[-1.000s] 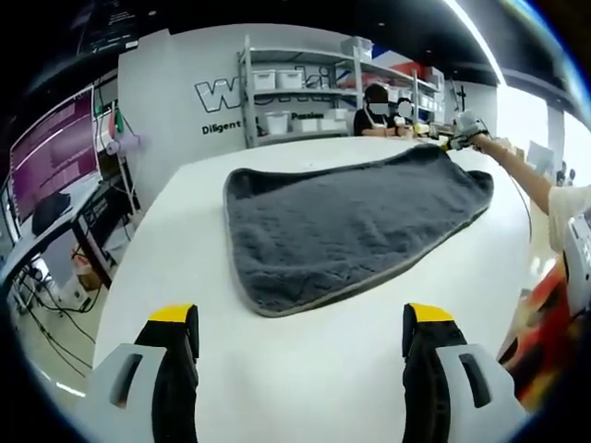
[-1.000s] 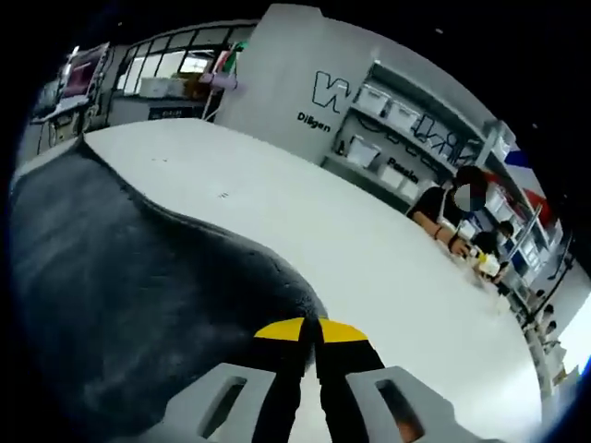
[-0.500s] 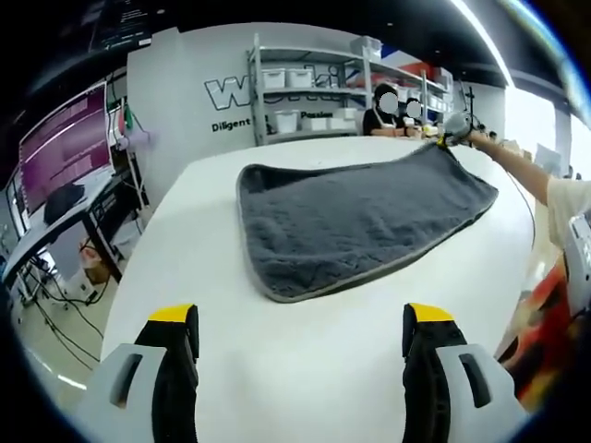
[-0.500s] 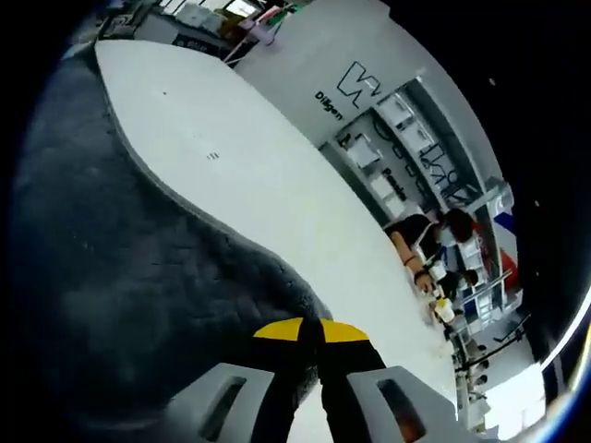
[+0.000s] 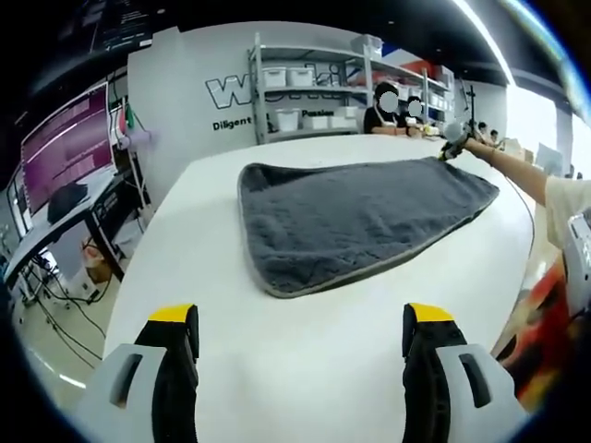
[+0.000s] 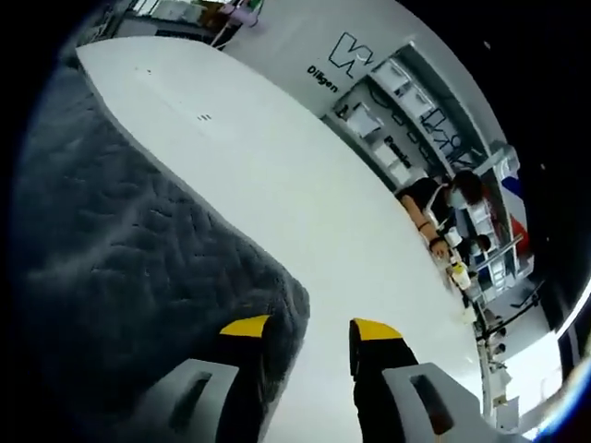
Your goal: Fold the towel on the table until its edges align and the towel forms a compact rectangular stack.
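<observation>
Since the earlier frame, the right gripper [image 6: 309,325] is no longer pinching the towel [image 5: 355,217]: its jaws are now standing apart, with the towel's far corner lying just under the left jaw. The left gripper [image 5: 302,316] is hovering with jaws wide apart and gripping nothing. The towel is lying flat on the white table [image 5: 185,249], its long axis running from the near left corner toward the far right. Its near edge is lying ahead of the left gripper; the right gripper is sitting at the far corner.

bright overhead lighting, glare on the white table [image 5: 305,351], strong fisheye edge distortion
</observation>
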Demonstrator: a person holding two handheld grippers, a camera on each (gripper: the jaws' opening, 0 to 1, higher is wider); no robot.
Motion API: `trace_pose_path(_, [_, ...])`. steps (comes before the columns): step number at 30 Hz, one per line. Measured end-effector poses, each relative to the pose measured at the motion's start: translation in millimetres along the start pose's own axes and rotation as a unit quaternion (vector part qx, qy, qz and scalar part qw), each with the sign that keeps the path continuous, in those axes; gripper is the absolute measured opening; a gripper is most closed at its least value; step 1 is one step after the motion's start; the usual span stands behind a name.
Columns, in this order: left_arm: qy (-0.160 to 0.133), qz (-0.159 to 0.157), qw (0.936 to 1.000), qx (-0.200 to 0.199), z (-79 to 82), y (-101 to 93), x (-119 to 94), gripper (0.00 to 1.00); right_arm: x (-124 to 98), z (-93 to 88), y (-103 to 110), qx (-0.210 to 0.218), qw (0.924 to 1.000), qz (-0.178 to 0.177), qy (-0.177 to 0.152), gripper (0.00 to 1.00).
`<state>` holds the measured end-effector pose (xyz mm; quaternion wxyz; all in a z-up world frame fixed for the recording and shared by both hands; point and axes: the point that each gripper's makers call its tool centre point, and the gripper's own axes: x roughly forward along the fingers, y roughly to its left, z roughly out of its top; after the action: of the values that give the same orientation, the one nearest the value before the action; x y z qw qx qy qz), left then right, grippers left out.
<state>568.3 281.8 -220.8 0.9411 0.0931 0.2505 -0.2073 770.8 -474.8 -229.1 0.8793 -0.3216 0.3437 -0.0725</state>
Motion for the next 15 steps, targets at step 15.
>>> trace_pose_path(15, [-0.001, -0.008, 1.0000, 0.003, 7.8, -1.6, 11.9, 0.90, -92.8, -49.5, 21.3, 0.080, 0.9927, 0.085, -0.030, 0.72])
